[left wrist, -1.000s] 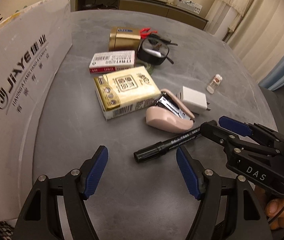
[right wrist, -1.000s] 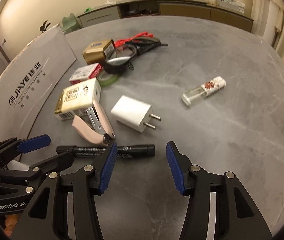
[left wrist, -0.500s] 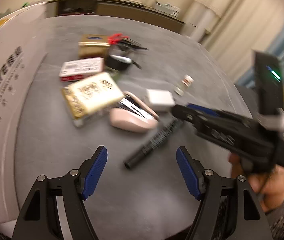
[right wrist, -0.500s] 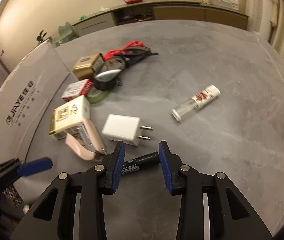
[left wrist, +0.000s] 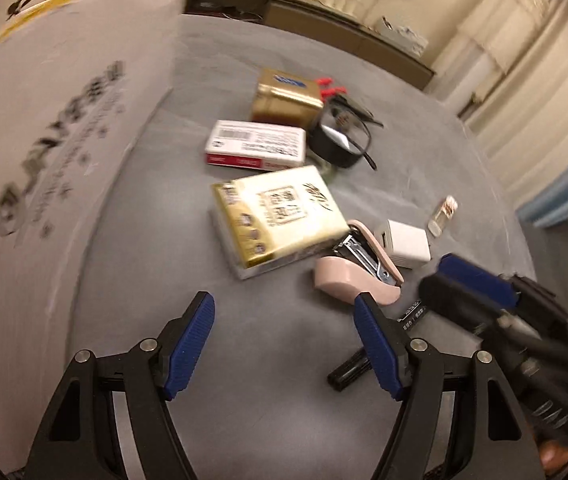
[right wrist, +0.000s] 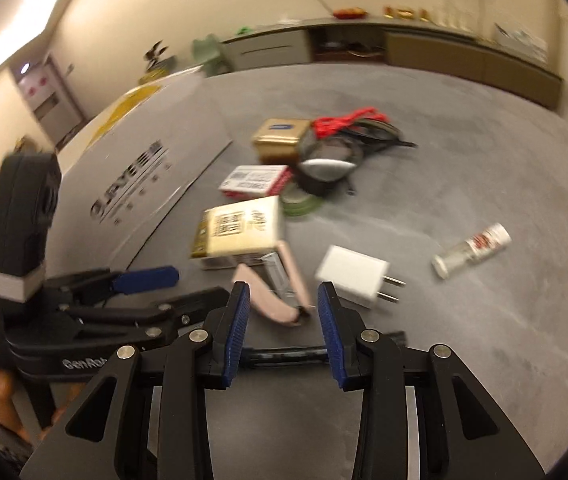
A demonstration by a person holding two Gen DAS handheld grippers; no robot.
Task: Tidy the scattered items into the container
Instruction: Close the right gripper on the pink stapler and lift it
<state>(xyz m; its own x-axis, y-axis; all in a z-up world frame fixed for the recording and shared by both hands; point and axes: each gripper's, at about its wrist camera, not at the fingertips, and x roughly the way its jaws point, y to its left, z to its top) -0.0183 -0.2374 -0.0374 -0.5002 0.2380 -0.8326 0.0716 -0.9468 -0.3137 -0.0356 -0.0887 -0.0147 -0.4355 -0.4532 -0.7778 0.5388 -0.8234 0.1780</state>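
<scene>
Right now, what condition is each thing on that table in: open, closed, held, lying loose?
Left tool: open, holding nothing.
Right tool: partly closed, black marker crossing behind its fingers; grip unclear.
Pink stapler: lying hinged open.
White charger: on its side, prongs out.
Small bottle: lying down, capped.
Eyeglasses: unfolded, atop the tape roll.
Yellow box: flat, closed.

Setting: domestic living or dining room. Evidence: large grey stone-look table [right wrist: 464,168]; long low sideboard [right wrist: 436,48] against a cream wall, carrying ornaments and a fruit dish [right wrist: 349,11]; pale full-length curtains [left wrist: 524,92]; framed picture overhead.
</scene>
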